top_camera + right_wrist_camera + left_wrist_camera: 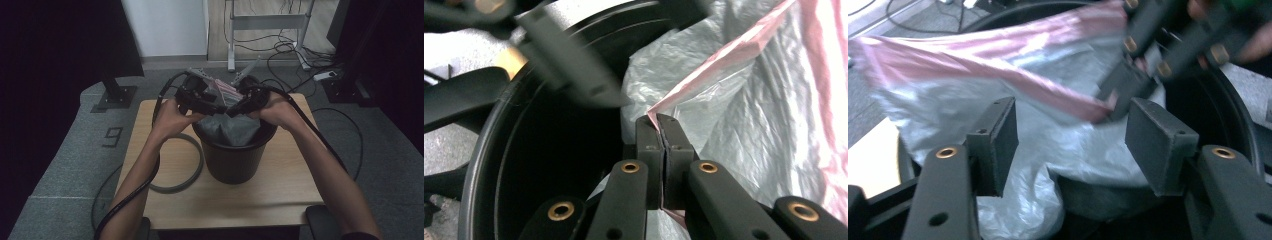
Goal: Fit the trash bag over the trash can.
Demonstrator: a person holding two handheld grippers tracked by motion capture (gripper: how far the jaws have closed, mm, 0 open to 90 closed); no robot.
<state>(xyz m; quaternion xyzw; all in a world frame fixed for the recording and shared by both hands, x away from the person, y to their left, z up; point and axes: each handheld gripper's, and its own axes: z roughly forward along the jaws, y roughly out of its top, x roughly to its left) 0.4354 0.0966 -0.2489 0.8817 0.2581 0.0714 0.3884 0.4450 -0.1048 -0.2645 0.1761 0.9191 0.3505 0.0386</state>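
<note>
A thin grey plastic liner bag with a pink hem (744, 75) is being fitted into the round black bin (234, 160) on the desk (280, 190), its hem pinched by the right gripper's (663, 125) closed jaws while the left gripper's (1070, 145) jaws stand open around it, probably needing to clamp next.

bin mouth (235, 131): choked by bag (235, 127) | table left (150, 145): open past ring (192, 172)

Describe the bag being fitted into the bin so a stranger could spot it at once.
On the wooden table stands a black bin. Bunched in its mouth is the plastic bag, its rim pinched by the right gripper. Unlike the grey ring beside the bin, it is translucent grey with a pink band.
</note>
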